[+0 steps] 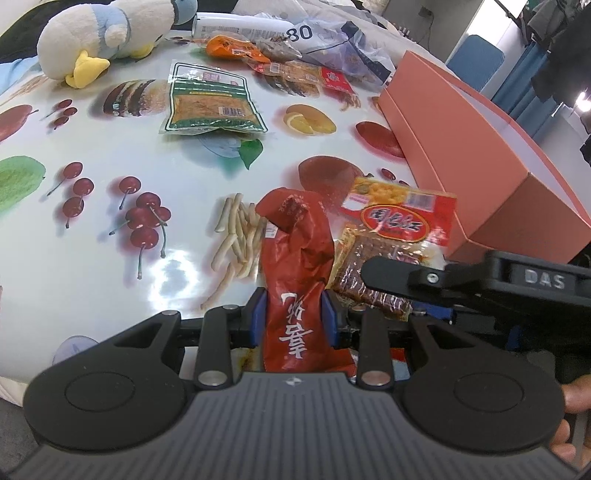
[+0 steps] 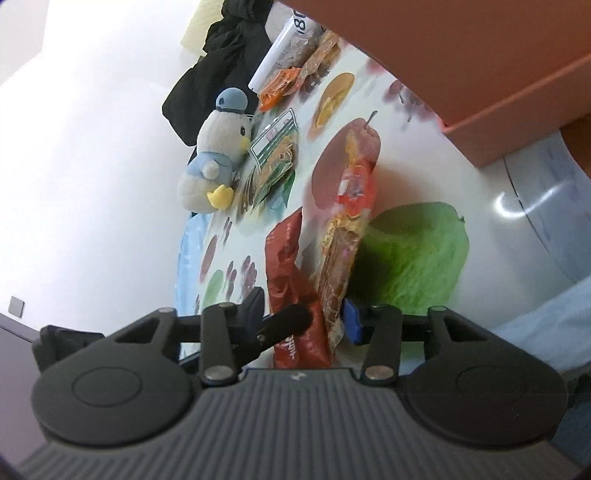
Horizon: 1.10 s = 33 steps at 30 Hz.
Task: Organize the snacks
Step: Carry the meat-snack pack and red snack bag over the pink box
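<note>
Glossy vinyl cloth (image 1: pixel 110 280): it covers the whole table and is printed with cherries, fries and citrus. It looks slick, so flat packets will slide on it rather than lift at an edge.
Salmon card box (image 1: pixel 480 158): stiff, matt and straight-walled, it lies open at the right, just beyond the 2 packets you are working on. It is probably where they go.
Plush penguin (image 1: pixel 103 33): soft pile, cream and blue with yellow feet, lying at the far left, well away from your work.
Green-bordered packet (image 1: pixel 214 103): a flat, clear vacuum pouch with a tan slab inside, lying alone mid-table. It looks firm, so take it by a sealed edge.
Red foil packet (image 1: pixel 299 266): the wrapper is long, crinkled and light, limp enough to twist at its far end. It will crush and may slip, so grip the fuller lower half.
Clear strip packet (image 1: pixel 399 225): a smooth film with a red label and a dark, oily-looking slab, touching the red packet's right side. It is bendy rather than brittle, so take it by the seam.
Left gripper (image 1: pixel 295 317): you have its blue pads clamped on the red packet's lower part, the far end hanging free above the cloth.
Right gripper (image 2: pixel 303 317): your jaws straddle both packets and a finger of the left tool. One pad touches the clear film, but whether they pinch I cannot tell.
</note>
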{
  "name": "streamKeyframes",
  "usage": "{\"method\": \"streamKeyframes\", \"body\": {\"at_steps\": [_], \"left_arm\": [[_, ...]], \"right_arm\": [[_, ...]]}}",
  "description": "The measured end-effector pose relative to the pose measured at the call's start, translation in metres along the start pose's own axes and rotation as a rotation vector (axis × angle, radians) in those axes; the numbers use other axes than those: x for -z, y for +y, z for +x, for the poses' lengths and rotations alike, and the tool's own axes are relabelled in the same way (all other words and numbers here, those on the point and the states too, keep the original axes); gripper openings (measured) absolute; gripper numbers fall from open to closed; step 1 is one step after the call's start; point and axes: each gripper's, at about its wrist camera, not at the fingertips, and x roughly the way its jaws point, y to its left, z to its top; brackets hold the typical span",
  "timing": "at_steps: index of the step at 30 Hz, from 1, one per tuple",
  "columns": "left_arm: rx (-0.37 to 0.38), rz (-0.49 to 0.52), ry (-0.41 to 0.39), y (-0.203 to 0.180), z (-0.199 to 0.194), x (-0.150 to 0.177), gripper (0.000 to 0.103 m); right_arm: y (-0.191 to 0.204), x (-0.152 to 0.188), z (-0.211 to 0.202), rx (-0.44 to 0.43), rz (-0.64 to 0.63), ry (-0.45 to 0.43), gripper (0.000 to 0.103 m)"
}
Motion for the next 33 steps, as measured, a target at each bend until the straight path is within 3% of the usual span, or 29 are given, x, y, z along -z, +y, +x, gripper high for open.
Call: {"method": "streamKeyframes", "body": {"at_steps": [9, 18, 23, 33], "left_arm": [[-0.027, 0.024, 0.007, -0.007, -0.001, -0.003, 0.035], [-0.022, 0.015, 0.001, -0.017, -0.019, -0.009, 0.033], [-0.012, -0.022, -0.04, -0.02, -0.04, -0.016, 0.033], [0.001, 0.0, -0.092, -0.051, -0.072, -0.036, 0.033]], "right_arm": [[0.006, -0.009, 0.007, 0.13, -0.07, -0.051, 0.016], [0.03, -0.011, -0.005, 0.208, -0.209, -0.068, 0.009], [0.046, -0.007, -0.024, 0.319, -0.319, -0.059, 0.009], [0.078, 0.003, -0.06, 0.385, -0.427, -0.115, 0.009]]}}
